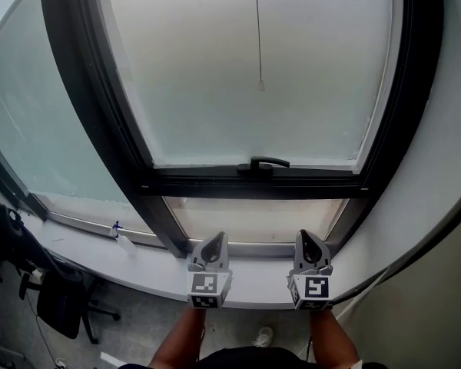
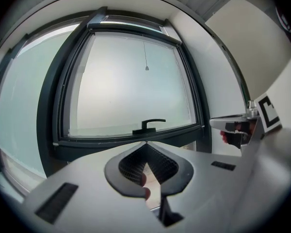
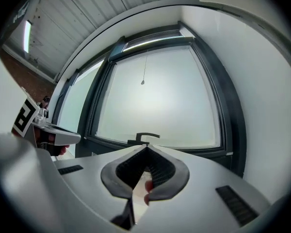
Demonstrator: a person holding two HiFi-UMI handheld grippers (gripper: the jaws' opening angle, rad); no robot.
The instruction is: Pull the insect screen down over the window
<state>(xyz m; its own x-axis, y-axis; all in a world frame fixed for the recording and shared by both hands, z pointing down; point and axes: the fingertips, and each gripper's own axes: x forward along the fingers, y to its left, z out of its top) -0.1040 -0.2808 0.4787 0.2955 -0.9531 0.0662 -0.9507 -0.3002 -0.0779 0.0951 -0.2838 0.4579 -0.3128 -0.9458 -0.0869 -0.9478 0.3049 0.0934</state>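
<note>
The window (image 1: 253, 68) has a dark frame and a pale frosted pane. A thin pull cord (image 1: 257, 29) with a small bead at its end hangs down the middle of the pane; it also shows as the cord (image 2: 146, 57) and the cord (image 3: 144, 72) in the two gripper views. A black window handle (image 1: 265, 162) sits on the lower frame bar. My left gripper (image 1: 214, 239) and right gripper (image 1: 305, 237) are side by side below the window, over the sill, pointing level at it. Both are shut with nothing between the jaws, well short of the cord.
A grey windowsill (image 1: 138, 264) runs under the window. On its left stands a small spray bottle (image 1: 121, 237). A black office chair (image 1: 61, 298) is on the floor at lower left. A white wall (image 1: 438, 167) borders the window on the right, and a fixed pane (image 1: 38, 129) lies to the left.
</note>
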